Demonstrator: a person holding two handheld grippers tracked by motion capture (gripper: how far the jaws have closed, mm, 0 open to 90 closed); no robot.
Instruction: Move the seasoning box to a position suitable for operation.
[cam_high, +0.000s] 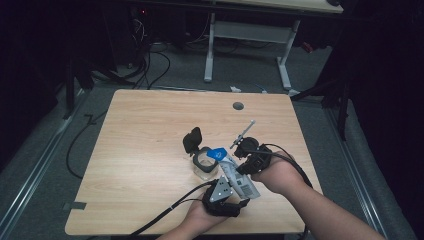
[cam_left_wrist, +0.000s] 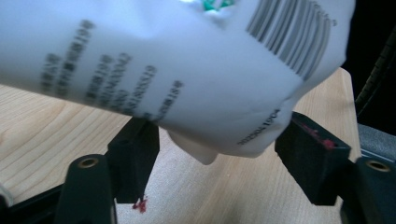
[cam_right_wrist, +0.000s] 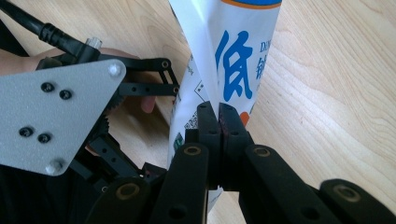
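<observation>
A white pouch (cam_high: 241, 181) with a blue cap (cam_high: 217, 153), printed text and a barcode is held just above the table between both grippers. My left gripper (cam_high: 231, 189), with its grey plate on top, holds the pouch's lower end. In the left gripper view the pouch (cam_left_wrist: 187, 70) sits pressed between the two pads (cam_left_wrist: 135, 149). My right gripper (cam_high: 244, 167) comes in from the right. Its jaws (cam_right_wrist: 218, 109) are pinched together on a thin side edge of the pouch (cam_right_wrist: 233, 56). The left gripper (cam_right_wrist: 173, 88) also shows there, at the pouch's far side.
A clear container (cam_high: 202, 167) with its black lid (cam_high: 192, 140) flipped open stands just left of the pouch's cap. The wooden table (cam_high: 145, 150) has a round cable hole (cam_high: 238, 106) near its far edge. Cables trail from both grippers toward the front edge.
</observation>
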